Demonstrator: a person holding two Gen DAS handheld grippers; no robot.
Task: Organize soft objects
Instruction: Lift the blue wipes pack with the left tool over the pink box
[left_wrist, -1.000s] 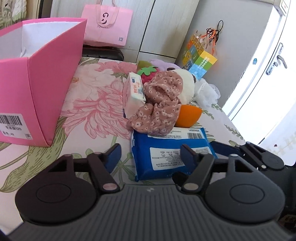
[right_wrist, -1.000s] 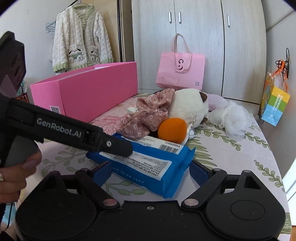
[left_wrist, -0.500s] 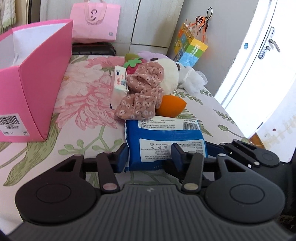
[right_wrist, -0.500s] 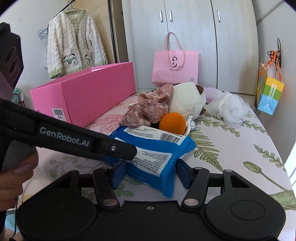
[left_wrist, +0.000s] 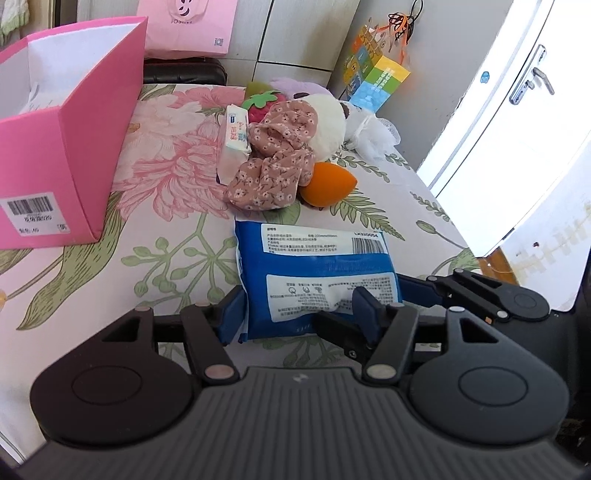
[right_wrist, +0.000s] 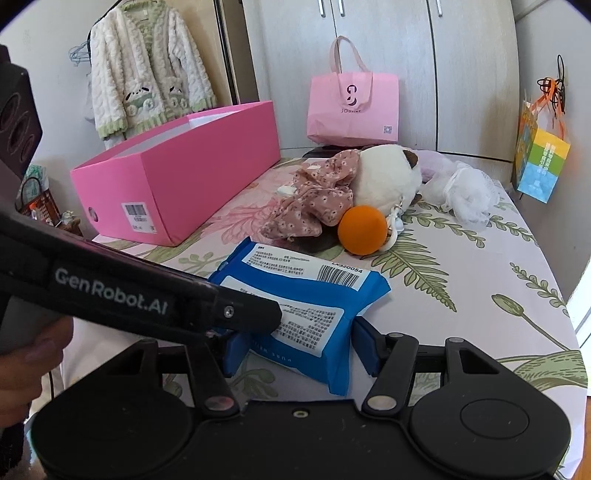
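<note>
A blue wet-wipes pack (left_wrist: 314, 273) lies on the floral bed sheet (left_wrist: 166, 229). My left gripper (left_wrist: 299, 314) is shut on its near end. My right gripper (right_wrist: 295, 347) is shut on the same pack (right_wrist: 306, 295) from another side. Beyond it lies a pile: a floral pink cloth (left_wrist: 273, 162), an orange soft ball (left_wrist: 328, 184), a white plush toy (left_wrist: 328, 122), a white tissue pack (left_wrist: 232, 144), a strawberry toy (left_wrist: 264, 101) and a white mesh puff (right_wrist: 465, 192). An open pink box (left_wrist: 59, 147) stands to the left.
A pink paper bag (right_wrist: 352, 107) leans on the wardrobe behind the bed. A colourful bag (right_wrist: 539, 162) hangs on the right wall. A white door (left_wrist: 517, 110) is at the right. The bed edge runs along the right side.
Both grippers have moved forward onto the blue pack and closed on it; a second ago both were open with the pack lying ahead of them.
</note>
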